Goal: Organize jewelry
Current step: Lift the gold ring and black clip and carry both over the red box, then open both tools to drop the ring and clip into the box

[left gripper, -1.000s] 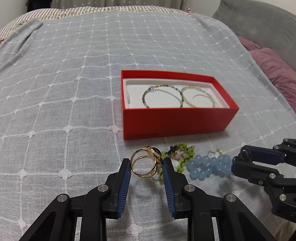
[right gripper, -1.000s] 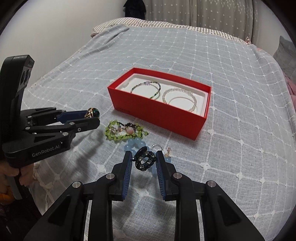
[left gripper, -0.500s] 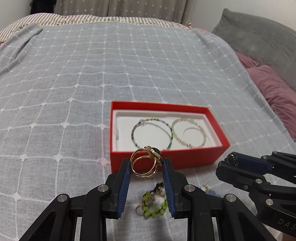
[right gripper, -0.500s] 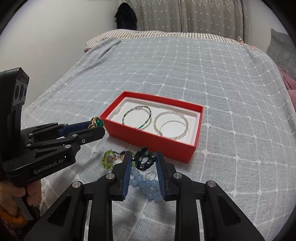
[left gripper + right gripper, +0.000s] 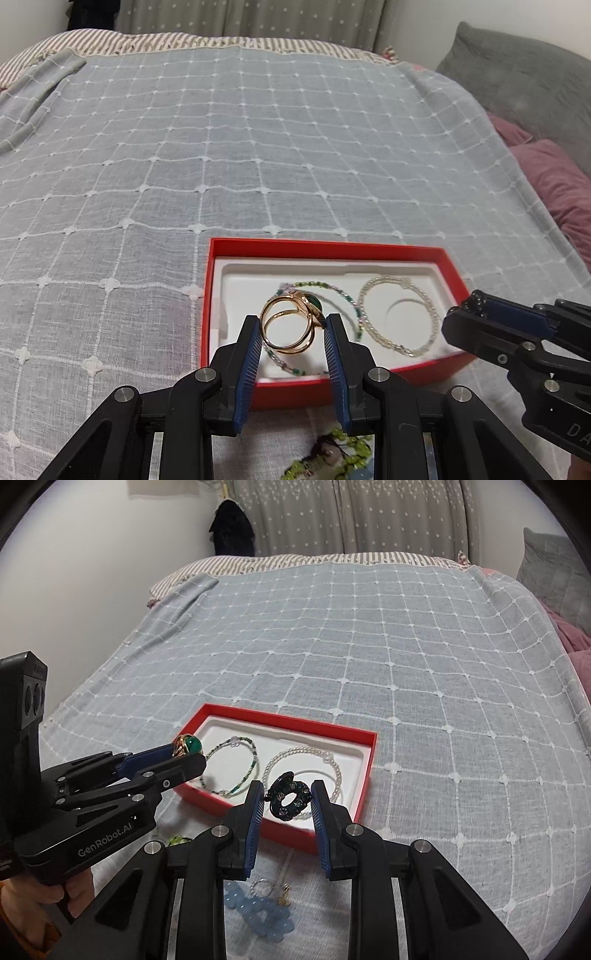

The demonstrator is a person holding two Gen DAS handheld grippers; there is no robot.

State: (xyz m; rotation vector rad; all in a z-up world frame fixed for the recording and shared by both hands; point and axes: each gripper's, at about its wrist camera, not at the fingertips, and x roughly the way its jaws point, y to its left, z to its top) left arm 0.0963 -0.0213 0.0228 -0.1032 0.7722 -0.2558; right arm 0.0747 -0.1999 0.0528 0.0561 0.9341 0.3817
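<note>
A red box point(image 5: 332, 247) point(image 5: 365, 771) with a white insert lies on the bed; inside are a green beaded bracelet point(image 5: 317, 285) point(image 5: 248, 771) and a clear beaded bracelet point(image 5: 399, 317) point(image 5: 299, 755). My left gripper point(image 5: 291, 328) point(image 5: 184, 751) is shut on a gold ring with a green stone point(image 5: 290, 325) point(image 5: 187, 744), held over the box's left half. My right gripper point(image 5: 287, 797) point(image 5: 476, 306) is shut on a dark sparkly ring point(image 5: 288, 800), held above the box's near wall on the right side.
On the grey checked bedspread point(image 5: 184, 147) just before the box lie a green bead bracelet point(image 5: 332, 458) point(image 5: 177, 840), a pale blue bead bracelet point(image 5: 258, 912) and a small silver ring point(image 5: 262, 886). Grey and pink pillows point(image 5: 535, 110) line the right side. A hand point(image 5: 37, 897) holds the left gripper.
Both grippers have moved forward from above the loose jewelry to over the red box, each keeping hold of its ring. The loose bracelets now lie under and behind the fingers.
</note>
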